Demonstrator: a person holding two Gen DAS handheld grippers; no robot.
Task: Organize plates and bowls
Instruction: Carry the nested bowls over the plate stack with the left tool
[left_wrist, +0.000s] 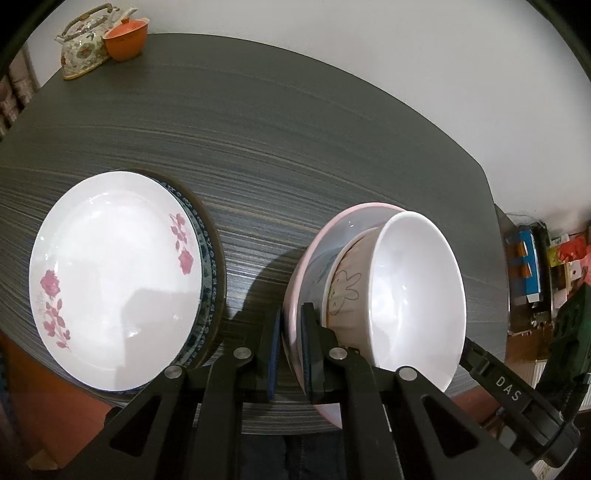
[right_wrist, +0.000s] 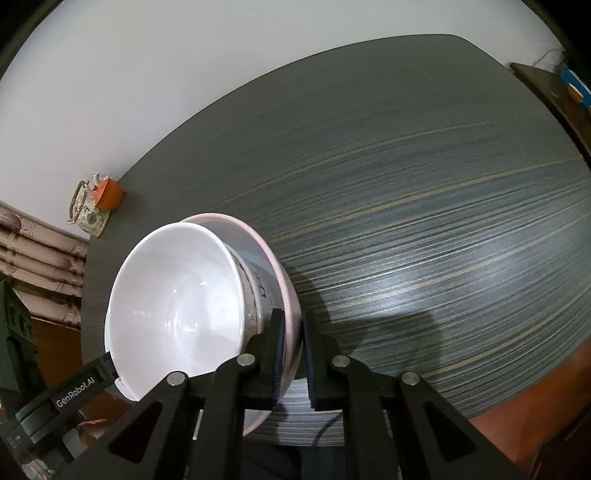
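We see a white bowl (left_wrist: 410, 295) with a rabbit drawn on its side, nested in a pink-rimmed bowl (left_wrist: 295, 288), and both tools grip that pink rim from opposite sides. The left tool (left_wrist: 291, 354) has its jaws drawn narrow on the pink rim, one blue pad inside and one outside, with the white bowl just to its right. The right tool (right_wrist: 293, 354) is clamped the same way on the far side of the rim (right_wrist: 288, 295), the white bowl (right_wrist: 177, 306) just to its left. The nested pair sits at the near edge of the dark striped surface (left_wrist: 295, 129); we cannot tell whether it rests on it or is lifted clear. To the left of the left tool, near but apart from the bowls, a white plate with pink flowers (left_wrist: 114, 280) lies stacked on a blue-patterned plate (left_wrist: 207, 266). Far ahead of the left tool, at the back left corner of the surface, a floral teapot (left_wrist: 83, 48) stands touching an orange lidded cup (left_wrist: 125, 38).
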